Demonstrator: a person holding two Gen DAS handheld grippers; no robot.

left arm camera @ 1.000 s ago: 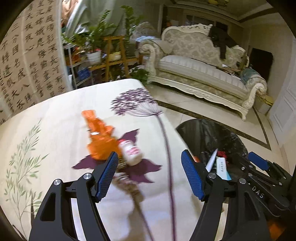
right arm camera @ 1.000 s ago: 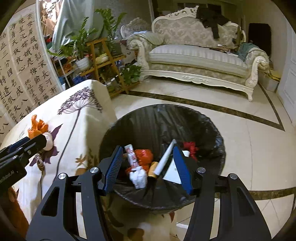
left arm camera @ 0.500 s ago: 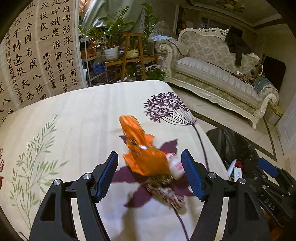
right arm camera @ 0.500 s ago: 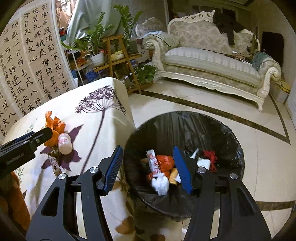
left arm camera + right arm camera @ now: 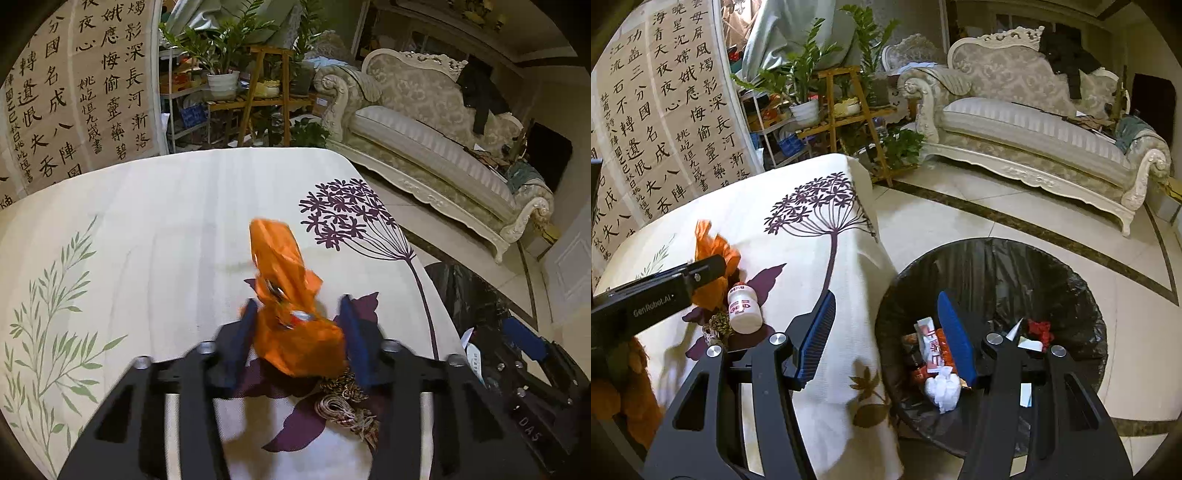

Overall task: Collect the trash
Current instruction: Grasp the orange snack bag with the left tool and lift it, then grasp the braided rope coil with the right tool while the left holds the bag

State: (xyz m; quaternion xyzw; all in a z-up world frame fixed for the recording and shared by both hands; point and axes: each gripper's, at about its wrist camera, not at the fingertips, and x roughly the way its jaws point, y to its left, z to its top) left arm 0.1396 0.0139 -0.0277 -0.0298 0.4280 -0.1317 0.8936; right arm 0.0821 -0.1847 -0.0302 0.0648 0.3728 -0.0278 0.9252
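Note:
A crumpled orange wrapper (image 5: 291, 310) lies on the flowered tablecloth (image 5: 155, 229). My left gripper (image 5: 300, 345) has its blue pads on both sides of the wrapper's lower part, closed in on it. The right wrist view shows the wrapper (image 5: 714, 254) with the left gripper (image 5: 701, 271) at it, a small white bottle (image 5: 744, 308) lying beside it, and a brown patterned scrap (image 5: 718, 325). My right gripper (image 5: 886, 341) is open and empty, above the black-lined trash bin (image 5: 997, 266) that holds several pieces of trash.
The table's right edge (image 5: 871, 236) drops next to the bin. A white sofa (image 5: 1034, 133) stands across the tiled floor. A plant stand (image 5: 846, 110) and a calligraphy screen (image 5: 657, 110) are behind the table. The brown patterned scrap (image 5: 347, 406) lies under my left gripper.
My left gripper moved forward over the orange wrapper and its fingers closed in on it. My right gripper swung slightly left, staying open above the bin.

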